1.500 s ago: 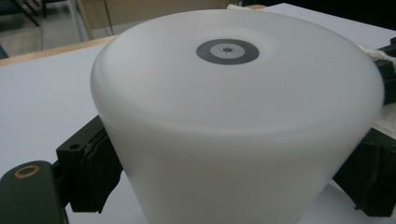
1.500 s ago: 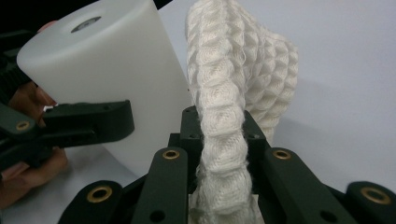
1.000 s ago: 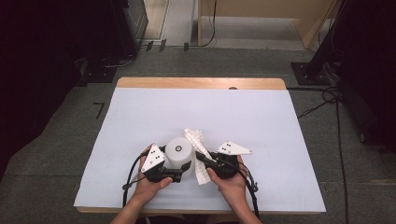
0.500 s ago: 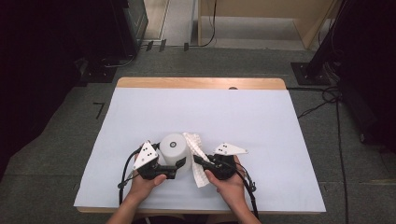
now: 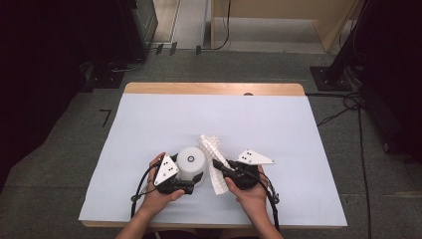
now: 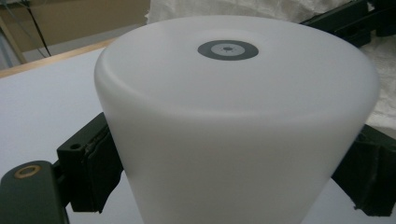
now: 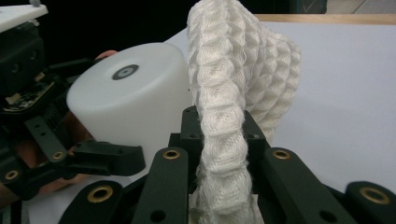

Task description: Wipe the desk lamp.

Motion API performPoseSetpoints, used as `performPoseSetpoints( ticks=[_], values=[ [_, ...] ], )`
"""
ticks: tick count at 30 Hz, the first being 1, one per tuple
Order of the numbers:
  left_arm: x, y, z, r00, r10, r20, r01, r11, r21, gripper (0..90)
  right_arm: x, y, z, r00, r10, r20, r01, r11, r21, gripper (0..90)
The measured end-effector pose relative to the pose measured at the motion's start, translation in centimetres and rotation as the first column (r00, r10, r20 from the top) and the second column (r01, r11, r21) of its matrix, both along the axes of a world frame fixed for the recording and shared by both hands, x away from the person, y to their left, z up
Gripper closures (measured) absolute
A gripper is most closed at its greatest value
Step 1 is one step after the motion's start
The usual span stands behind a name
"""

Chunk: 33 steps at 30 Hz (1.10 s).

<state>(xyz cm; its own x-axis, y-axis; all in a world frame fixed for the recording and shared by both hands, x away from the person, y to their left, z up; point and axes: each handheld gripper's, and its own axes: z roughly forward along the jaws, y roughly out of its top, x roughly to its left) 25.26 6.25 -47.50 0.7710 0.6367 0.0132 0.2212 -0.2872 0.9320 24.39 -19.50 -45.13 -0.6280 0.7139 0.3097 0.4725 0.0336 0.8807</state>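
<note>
Fingers (image 6: pixel 88 172) of the left gripper (image 5: pixel 191 183) were seen pressed against both flanks of a white, smooth plastic cup standing upside down (image 6: pixel 233 121), low on its wall, with no gap showing at either pad. Between the black pads of the right gripper (image 7: pixel 223 154) a white, waffle-knit cloth (image 7: pixel 233 79) was pinched, folded into an upright strip whose free end rose and flopped over above the jaws. Both things were held near the front edge of the pale blue table cover (image 5: pixel 308 129), roughly at its middle, the cup (image 5: pixel 191 160) just to the left of the cloth (image 5: pixel 213 164) and touching it or nearly so; which could not be told.

Several risks could be judged from this. The cup wall looked slick and tapered, so a slip upward out of the pads was likely if it was lifted or twisted sharply. The grip sat low, so tipping was possible if the cloth was pushed hard against the upper wall. The cloth was caught only along a narrow fold; it could be dragged out of the jaws by rubbing. The two grippers were close together, and a collision of their linkages was possible.
</note>
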Motion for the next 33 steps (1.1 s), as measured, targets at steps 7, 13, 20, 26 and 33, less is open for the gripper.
performPoseSetpoints(
  ticks=[7, 13, 20, 26, 33],
  values=[
    [-0.3, 0.2, 0.3, 0.9996, 0.028, -0.009, -0.028, 0.9987, -0.042, 3.4, 0.3, -0.5, -0.6, 0.9997, -0.018, -0.018, 0.018, 1.000, -0.008, 77.8],
    [-1.6, -1.1, 0.6, 0.9843, 0.174, 0.030, -0.172, 0.9839, -0.047, 3.1, 0.5, -0.6, -1.2, 0.9991, -0.032, -0.027, 0.031, 0.999, -0.023, 77.6],
    [-2.2, -2.1, 0.6, 0.9641, 0.263, 0.040, -0.262, 0.9647, -0.030, 8.2, 0.4, 0.2, -2.1, 0.9985, -0.031, -0.046, 0.029, 0.998, -0.052, 77.5],
    [-1.3, -0.3, 1.3, 0.9888, 0.149, -0.002, -0.149, 0.9823, -0.114, 8.7, 0.3, 1.5, -3.1, 0.9967, 0.002, -0.081, -0.009, 0.996, -0.089, 77.6],
    [-0.6, 0.7, 1.5, 0.9956, 0.090, -0.026, -0.093, 0.9857, -0.140, 8.8, -0.1, 2.0, -2.1, 0.9967, 0.051, -0.063, -0.053, 0.998, -0.038, 77.6]
  ],
)
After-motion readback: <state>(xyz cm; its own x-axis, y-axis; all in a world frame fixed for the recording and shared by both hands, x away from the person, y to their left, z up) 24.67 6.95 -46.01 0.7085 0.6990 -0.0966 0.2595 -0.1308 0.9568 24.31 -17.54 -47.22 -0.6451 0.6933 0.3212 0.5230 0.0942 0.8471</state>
